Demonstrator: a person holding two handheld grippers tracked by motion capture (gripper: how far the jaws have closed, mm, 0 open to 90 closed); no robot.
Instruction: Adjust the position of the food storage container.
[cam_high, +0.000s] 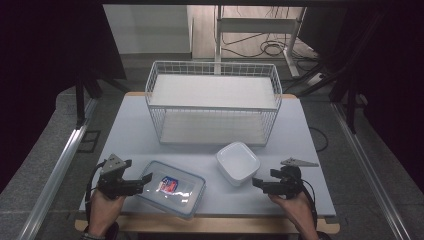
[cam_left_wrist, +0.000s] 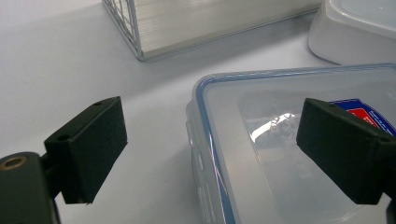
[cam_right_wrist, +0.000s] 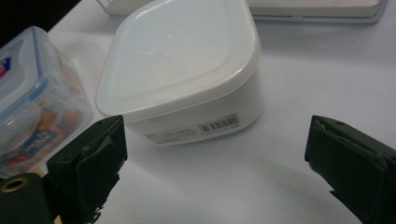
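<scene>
High view: a clear box (cam_high: 171, 188) with a blue-rimmed lid lies at the table's (cam_high: 130, 130) near edge, left of centre. A white tub (cam_high: 237, 162) with its lid on sits just to its right, apart from it. Behind both stands a wire basket (cam_high: 213, 102).

The left gripper (cam_high: 143, 181) sits at the clear box's left end, jaws spread; in the left gripper view the box's corner lies between them, one jaw over the lid, though contact cannot be judged.

The right gripper (cam_high: 257, 182) rests near the white tub's right side, jaws spread wide, holding nothing. The right gripper view shows the tub (cam_right_wrist: 180, 70) ahead of the jaws, untouched.
</scene>
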